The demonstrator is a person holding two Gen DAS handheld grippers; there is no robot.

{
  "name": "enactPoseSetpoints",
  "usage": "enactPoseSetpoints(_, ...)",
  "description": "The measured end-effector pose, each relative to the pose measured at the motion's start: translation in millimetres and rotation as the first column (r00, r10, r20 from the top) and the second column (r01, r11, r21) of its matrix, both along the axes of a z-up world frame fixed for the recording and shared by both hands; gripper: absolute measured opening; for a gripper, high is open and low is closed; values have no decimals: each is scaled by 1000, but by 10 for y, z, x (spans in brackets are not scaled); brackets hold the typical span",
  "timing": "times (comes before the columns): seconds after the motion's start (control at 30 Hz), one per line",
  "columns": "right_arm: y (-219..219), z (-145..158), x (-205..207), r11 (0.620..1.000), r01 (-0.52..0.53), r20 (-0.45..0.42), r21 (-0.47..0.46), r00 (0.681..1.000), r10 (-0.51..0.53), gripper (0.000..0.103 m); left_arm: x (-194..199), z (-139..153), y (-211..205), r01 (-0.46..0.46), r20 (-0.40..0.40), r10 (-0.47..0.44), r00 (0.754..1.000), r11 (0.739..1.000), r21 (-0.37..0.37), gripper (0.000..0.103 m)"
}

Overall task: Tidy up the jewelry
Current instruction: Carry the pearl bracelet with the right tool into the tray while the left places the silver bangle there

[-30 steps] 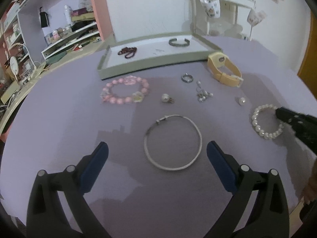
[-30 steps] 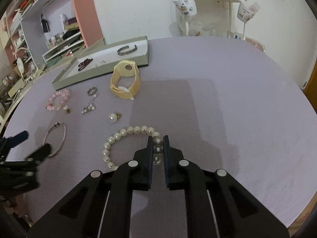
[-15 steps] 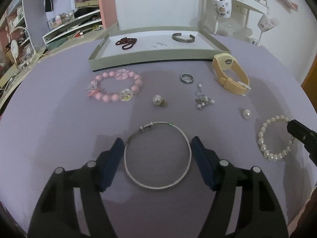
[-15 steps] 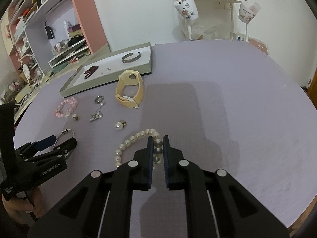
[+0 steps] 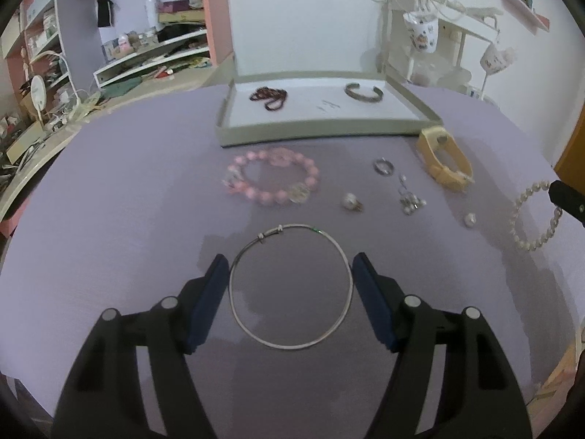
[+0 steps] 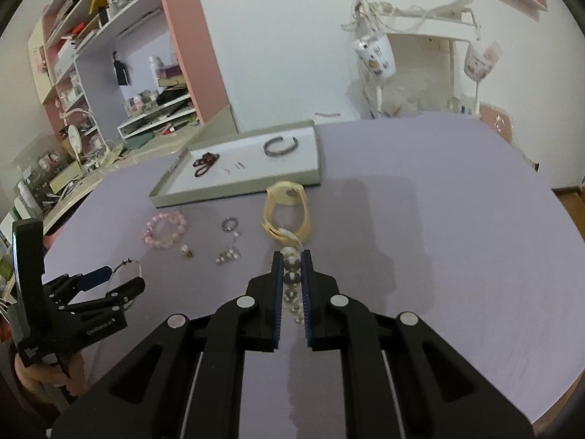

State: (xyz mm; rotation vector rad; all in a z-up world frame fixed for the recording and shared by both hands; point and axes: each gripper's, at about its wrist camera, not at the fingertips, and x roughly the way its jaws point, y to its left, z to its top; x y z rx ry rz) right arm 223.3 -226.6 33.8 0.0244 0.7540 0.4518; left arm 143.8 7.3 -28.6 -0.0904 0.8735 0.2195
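Right of the yellow watch (image 6: 287, 212), bare purple table (image 6: 438, 226) to its rim.

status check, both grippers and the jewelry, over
Left gripper clamped across silver bangle. Right gripper shut on pearl bracelet, lifted. Tray ahead, path open.

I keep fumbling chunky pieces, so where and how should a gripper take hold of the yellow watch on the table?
Grip the yellow watch across one strap wall, coming down from above. It rests on its edge with the band closed in a loop, so the loop opens upward: one finger can drop inside, the other outside. The strap looks thin and flat there. Spanning the whole loop would likely need wider jaws.
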Motion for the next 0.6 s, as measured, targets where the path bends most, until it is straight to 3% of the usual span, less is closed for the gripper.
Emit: enactPoseSetpoints(0.6,332,304,202,999,-32,70,-24,997,34,10,64,456,376,-38,104,40,994,999,-21,69)
